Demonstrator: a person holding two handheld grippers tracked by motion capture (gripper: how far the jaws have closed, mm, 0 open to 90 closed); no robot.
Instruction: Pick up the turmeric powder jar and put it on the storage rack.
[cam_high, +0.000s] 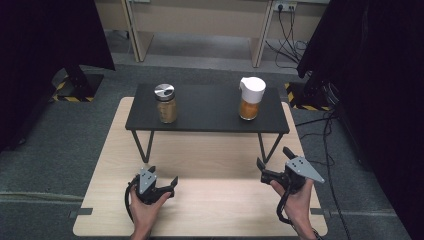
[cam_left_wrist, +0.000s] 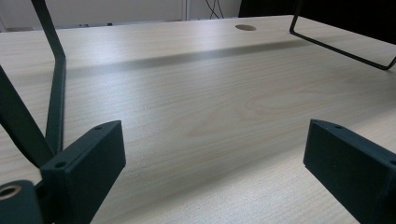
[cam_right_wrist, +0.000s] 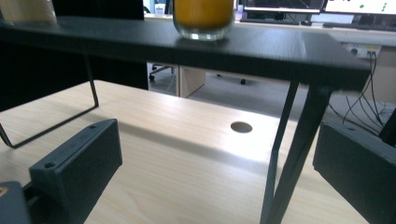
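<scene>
**Both grippers low and empty before the shelf**

On the table (cam_high: 200, 210) stands a black shelf (cam_high: 207, 107) on thin wire legs. Two jars sit on top: a silver-lidded jar (cam_high: 165, 103) toward 10 o'clock from the table's middle, and a white-capped jar (cam_high: 250, 98) of orange powder toward 2 o'clock. They stand well apart, both upright.

The left gripper (cam_high: 162, 181) sits at about 7 o'clock, held in the left hand (cam_high: 145, 210) just over the wood. Its jaws are spread wide with nothing between them; in the left gripper view bare tabletop lies between the pads (cam_left_wrist: 93, 163).

The right gripper (cam_high: 272, 167) is at about 5 o'clock, in the right hand (cam_high: 297, 197), near the shelf's right leg. Its jaws gape too, empty. In the right gripper view the white-capped jar stands above at 12 o'clock, on the shelf, well clear of the jaws.
</scene>
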